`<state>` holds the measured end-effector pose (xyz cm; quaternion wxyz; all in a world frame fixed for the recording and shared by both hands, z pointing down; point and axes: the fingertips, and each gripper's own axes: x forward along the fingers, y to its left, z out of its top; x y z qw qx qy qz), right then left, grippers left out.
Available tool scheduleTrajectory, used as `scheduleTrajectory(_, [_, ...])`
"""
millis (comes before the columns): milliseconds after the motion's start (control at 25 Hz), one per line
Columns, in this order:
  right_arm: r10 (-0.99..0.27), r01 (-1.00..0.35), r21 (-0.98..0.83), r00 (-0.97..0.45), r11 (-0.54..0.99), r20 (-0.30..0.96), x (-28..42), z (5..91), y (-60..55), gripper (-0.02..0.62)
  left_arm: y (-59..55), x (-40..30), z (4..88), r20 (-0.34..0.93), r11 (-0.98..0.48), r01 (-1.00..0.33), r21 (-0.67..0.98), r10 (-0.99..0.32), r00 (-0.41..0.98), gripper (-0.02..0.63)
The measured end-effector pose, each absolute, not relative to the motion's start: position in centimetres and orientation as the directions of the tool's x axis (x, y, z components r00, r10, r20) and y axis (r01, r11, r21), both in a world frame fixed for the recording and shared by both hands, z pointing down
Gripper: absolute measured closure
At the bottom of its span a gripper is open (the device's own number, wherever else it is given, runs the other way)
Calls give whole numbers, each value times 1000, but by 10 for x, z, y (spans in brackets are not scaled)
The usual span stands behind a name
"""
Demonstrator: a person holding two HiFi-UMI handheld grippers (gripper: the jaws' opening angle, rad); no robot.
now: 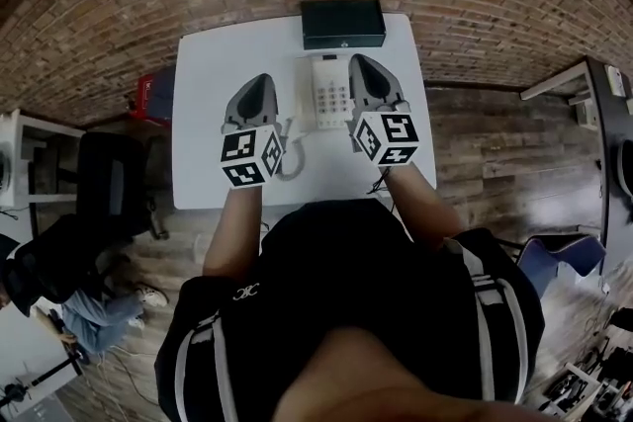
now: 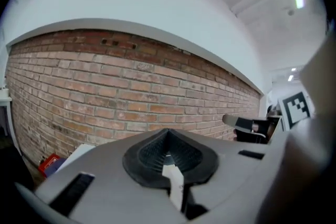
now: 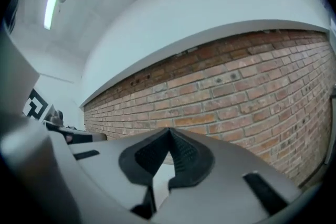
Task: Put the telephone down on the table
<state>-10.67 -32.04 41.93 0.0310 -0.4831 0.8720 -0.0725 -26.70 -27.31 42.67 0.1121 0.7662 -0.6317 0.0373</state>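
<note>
A white telephone [image 1: 331, 96] with a keypad lies flat on the white table [image 1: 213, 64], its coiled cord [image 1: 290, 158] trailing toward the near edge. My left gripper [image 1: 259, 84] hangs above the table just left of the phone, jaws shut with nothing between them. My right gripper [image 1: 361, 64] hovers just right of the phone, also shut and empty. In the left gripper view the closed jaws [image 2: 168, 136] point level at a brick wall [image 2: 105, 86]. The right gripper view shows its closed jaws [image 3: 169, 136] against the same wall [image 3: 236, 92]. Neither gripper touches the phone.
A black box [image 1: 343, 23] stands at the table's far edge, behind the phone. A red object [image 1: 148, 99] and a black chair [image 1: 109, 183] are on the floor to the left of the table. Another person [image 1: 94, 311] sits at the lower left.
</note>
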Motion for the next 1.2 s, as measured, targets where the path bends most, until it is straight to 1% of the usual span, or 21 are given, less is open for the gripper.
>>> scheduleTrajectory(80, [-841, -832, -128, -539, 539, -40, -108, 397, -303, 597, -257, -264, 411, 162, -168, -979, 115, -969, 185, 603])
scheduleTrajectory(160, [-835, -826, -125, -547, 550, -64, -109, 389, -290, 597, -243, -261, 402, 131, -162, -979, 124, -975, 178, 603])
scheduleTrajectory(240, [-831, -819, -143, -554, 555, -52, -112, 394, -282, 597, -232, -260, 402, 124, -152, -982, 115, -978, 166, 603])
scheduleTrajectory(440, [-836, -822, -174, -549, 542, -11, -116, 408, -269, 597, -213, -263, 415, 171, -150, -980, 134, -970, 172, 603])
scheduleTrajectory(600, [-836, -822, -165, -549, 544, -19, -122, 403, -262, 597, -209, -268, 410, 168, -159, -974, 160, -968, 185, 603])
scheduleTrajectory(1200, [-836, -824, -165, -548, 543, -14, -133, 401, -265, 597, -215, -272, 404, 159, -189, -967, 173, -963, 217, 603])
